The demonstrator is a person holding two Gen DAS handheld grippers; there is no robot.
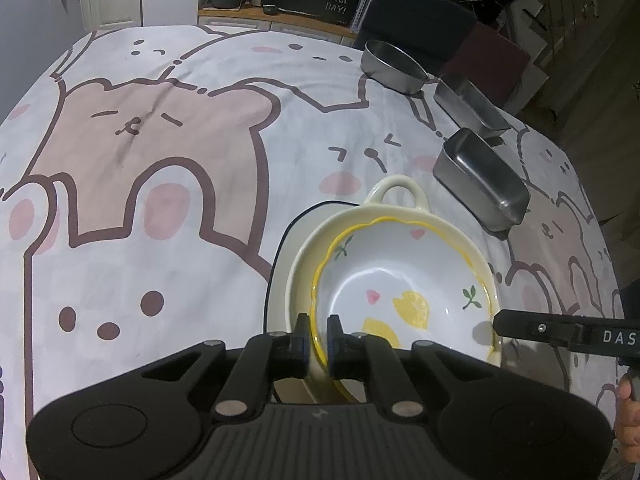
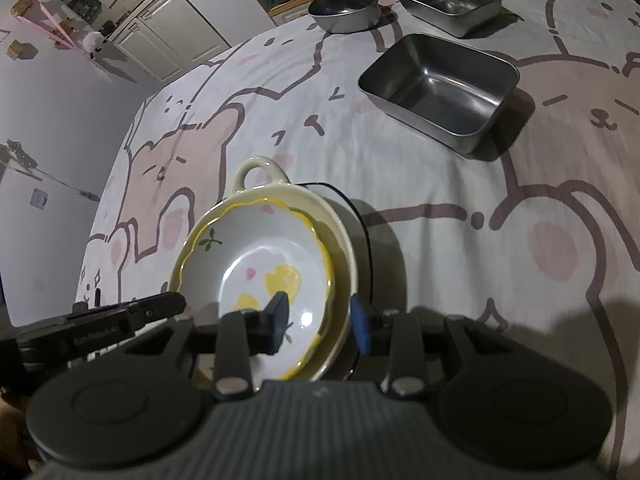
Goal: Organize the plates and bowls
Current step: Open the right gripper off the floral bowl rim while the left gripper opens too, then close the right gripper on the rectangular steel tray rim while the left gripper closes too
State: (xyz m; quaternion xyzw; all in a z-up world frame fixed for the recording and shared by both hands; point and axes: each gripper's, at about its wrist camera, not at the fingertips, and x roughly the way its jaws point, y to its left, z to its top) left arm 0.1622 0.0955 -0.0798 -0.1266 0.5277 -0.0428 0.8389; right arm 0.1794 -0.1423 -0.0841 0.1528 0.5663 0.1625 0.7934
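Now I am finishing the nesting step: the yellow-rimmed bowl (image 1: 404, 292) is sitting inside the cream handled bowl (image 1: 396, 196), which is resting on a dark-edged plate (image 1: 280, 264) on the bench (image 1: 160, 200).

My left hand-held gripper (image 1: 319, 336) is straddling the near rim of the yellow-rimmed bowl with only a narrow gap; whether its pads are pressing the rim I cannot tell. My right hand-held gripper (image 2: 320, 320) is standing released, its jaws either side of the stacked rims without touching them.

I judge the next move is lifting both clear without dragging the stack, then going for the steel tins: the nearest rectangular tin (image 2: 440, 92), the farther tin (image 2: 448, 0) and the round pan (image 2: 344, 8), all well apart from the stack.
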